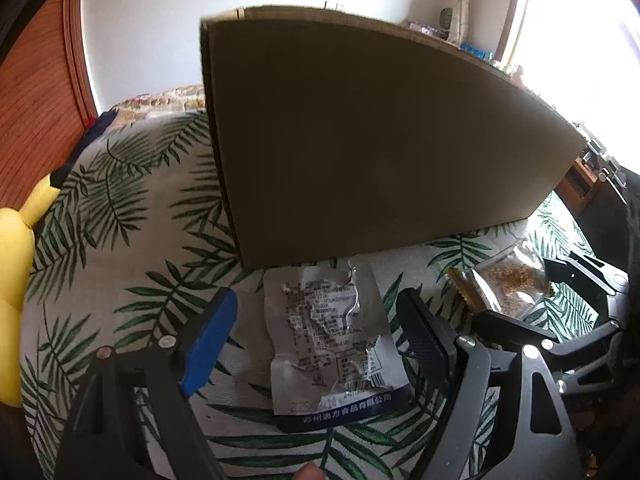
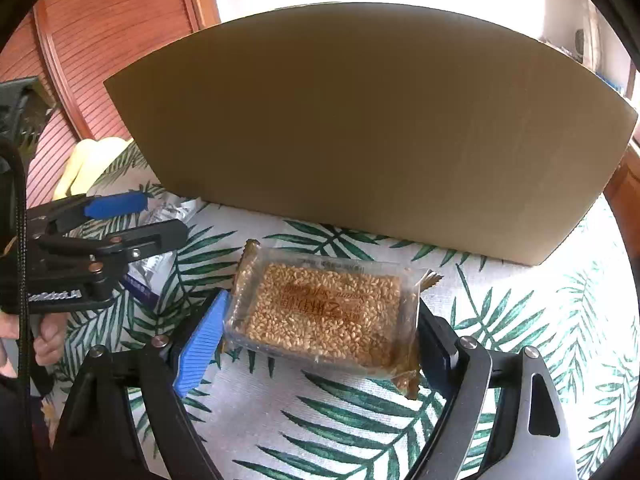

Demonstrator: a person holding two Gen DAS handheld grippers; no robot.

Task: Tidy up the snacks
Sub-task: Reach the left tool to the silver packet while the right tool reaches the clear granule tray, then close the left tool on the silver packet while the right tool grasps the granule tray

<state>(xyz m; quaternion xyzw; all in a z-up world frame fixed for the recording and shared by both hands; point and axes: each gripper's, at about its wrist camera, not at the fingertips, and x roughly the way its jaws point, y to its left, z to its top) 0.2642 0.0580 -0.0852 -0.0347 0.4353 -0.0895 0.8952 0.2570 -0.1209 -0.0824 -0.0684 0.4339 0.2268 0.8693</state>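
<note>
A silver snack packet point(image 1: 332, 340) with printed text lies flat on the leaf-print cloth point(image 1: 140, 220). My left gripper point(image 1: 316, 300) stands open over it, a gap showing on each side of the packet. A clear-wrapped sesame bar packet point(image 2: 328, 312) sits between the fingers of my right gripper point(image 2: 320, 308), with the blue pad on its left edge and the black pad on its right. The left wrist view shows this sesame packet point(image 1: 508, 280) at the right, in the right gripper point(image 1: 528, 296). A tall cardboard box point(image 2: 360, 128) stands just behind both packets.
The box wall point(image 1: 380, 140) blocks the view beyond. A yellow soft object point(image 1: 12, 260) lies at the cloth's left edge by a slatted wooden door point(image 1: 32, 100). In the right wrist view the left gripper point(image 2: 164, 216) and a hand point(image 2: 48, 336) are close on the left.
</note>
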